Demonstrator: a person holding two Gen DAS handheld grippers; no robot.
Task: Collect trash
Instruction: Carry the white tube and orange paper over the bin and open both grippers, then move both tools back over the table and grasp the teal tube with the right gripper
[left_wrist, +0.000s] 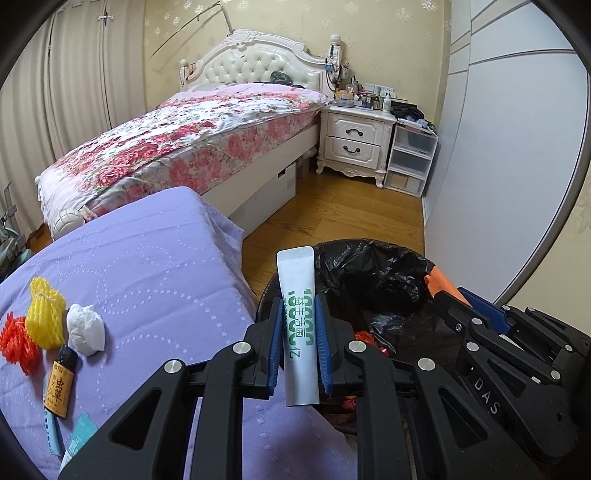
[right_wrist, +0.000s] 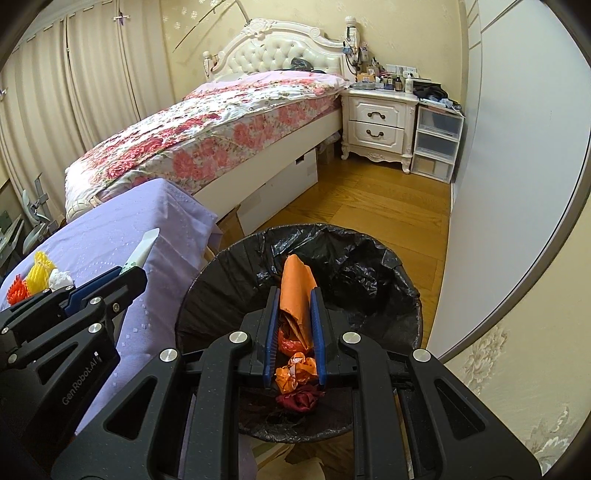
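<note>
Left hand-held gripper (left_wrist: 299, 343), low centre of its view, clamps a white sachet (left_wrist: 298, 325) upright at the bin's (right_wrist: 207, 291) near rim. Right hand-held gripper (right_wrist: 295, 328) pinches orange paper (right_wrist: 297, 284) over the black-lined bin. Farther left, yellow foam netting (left_wrist: 46, 317) lies on the purple-covered bench (left_wrist: 147, 266).
</note>
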